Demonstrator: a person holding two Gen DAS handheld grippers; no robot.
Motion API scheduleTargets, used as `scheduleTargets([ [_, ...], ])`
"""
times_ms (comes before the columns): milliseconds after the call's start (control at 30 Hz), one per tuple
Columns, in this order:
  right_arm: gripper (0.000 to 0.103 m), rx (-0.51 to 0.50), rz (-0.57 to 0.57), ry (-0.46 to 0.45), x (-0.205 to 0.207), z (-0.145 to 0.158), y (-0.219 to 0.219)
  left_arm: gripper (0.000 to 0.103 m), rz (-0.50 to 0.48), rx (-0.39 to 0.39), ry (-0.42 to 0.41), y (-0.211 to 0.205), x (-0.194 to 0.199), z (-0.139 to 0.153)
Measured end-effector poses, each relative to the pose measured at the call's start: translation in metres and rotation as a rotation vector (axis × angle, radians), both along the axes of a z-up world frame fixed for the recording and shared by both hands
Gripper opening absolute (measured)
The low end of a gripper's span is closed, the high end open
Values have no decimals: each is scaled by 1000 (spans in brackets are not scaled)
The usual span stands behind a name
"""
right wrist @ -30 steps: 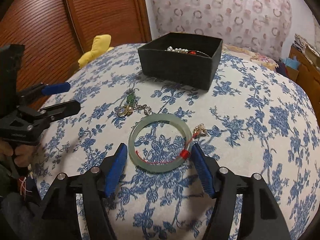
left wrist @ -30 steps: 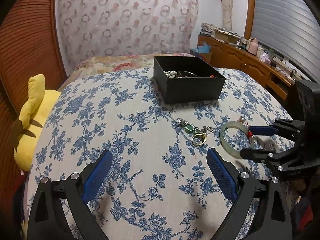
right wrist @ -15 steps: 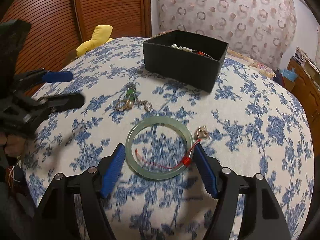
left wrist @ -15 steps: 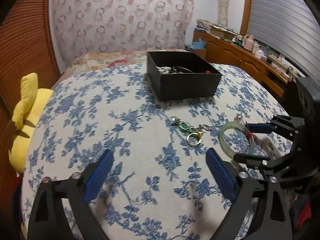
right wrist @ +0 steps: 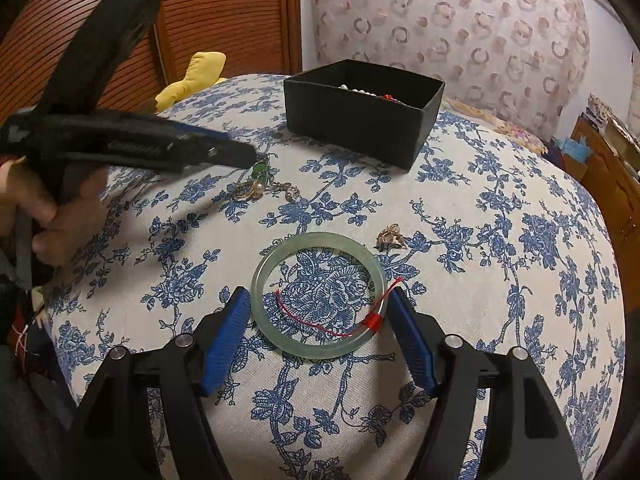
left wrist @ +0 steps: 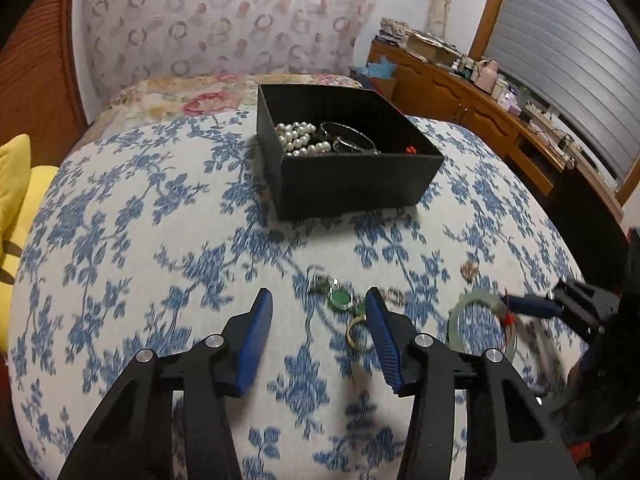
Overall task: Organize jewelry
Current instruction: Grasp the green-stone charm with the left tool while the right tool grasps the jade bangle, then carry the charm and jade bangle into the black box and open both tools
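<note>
1. Yellow plush toy (right wrist: 202, 74): far left, off the edge of the bed (right wrist: 500, 208), against the wooden panelling.
2. Left gripper (left wrist: 316, 312): hovers low over the blue-flowered cover, held by a hand (right wrist: 60, 216) at the left edge of the right wrist view. Jaws closing; only bare cover lies between them.
3. Green-stone pendant with chain and gold ring (left wrist: 348, 308): on the cover just past and beside the left gripper's right finger, not clamped.
4. Black box (left wrist: 348, 148): far centre of the bed, open-topped, holding a pearl strand (left wrist: 302, 138), a metal bangle and a red bit.
5. Jade bangle (right wrist: 320, 294): flat on the cover, near centre, with red thread tied across it.
6. Right gripper (right wrist: 320, 312): jaws apart, one on each side of the bangle's near half; not clamped on it.
7. Small gold ornament (right wrist: 391, 237): just beyond the bangle, to its right.
</note>
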State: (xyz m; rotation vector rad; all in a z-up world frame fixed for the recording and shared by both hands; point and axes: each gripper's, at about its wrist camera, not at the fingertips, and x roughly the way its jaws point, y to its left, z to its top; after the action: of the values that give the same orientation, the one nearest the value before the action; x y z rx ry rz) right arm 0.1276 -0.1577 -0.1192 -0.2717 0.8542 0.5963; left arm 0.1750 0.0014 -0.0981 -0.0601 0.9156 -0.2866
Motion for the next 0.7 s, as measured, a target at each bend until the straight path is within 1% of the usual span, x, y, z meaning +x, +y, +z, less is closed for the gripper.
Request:
scheduleTargets([
  [100, 73, -1, 0, 0, 0, 0, 1, 42, 1, 3, 13, -2, 9, -2],
  [233, 73, -1, 0, 0, -1, 0, 0, 41, -2, 31, 24, -9, 15, -7],
  [333, 73, -3, 0, -1, -1, 0, 0, 40, -7, 61, 6, -14, 13, -8],
  [400, 73, -6, 0, -3, -1, 0, 1, 25, -11, 66, 0, -15, 10, -9],
  [467, 73, -8, 0, -4, -1, 0, 2, 18, -15, 67, -5, -16, 8, -9],
  [500, 74, -8, 0, -4, -1, 0, 2, 16, -18, 69, -8, -17, 7, -9],
  [567, 74, -8, 0, -4, -1, 0, 2, 15, -25, 77, -15, -17, 6, -9],
  [700, 74, -13, 1, -2, -1, 0, 2, 15, -9, 53, -10, -10, 8, -7],
])
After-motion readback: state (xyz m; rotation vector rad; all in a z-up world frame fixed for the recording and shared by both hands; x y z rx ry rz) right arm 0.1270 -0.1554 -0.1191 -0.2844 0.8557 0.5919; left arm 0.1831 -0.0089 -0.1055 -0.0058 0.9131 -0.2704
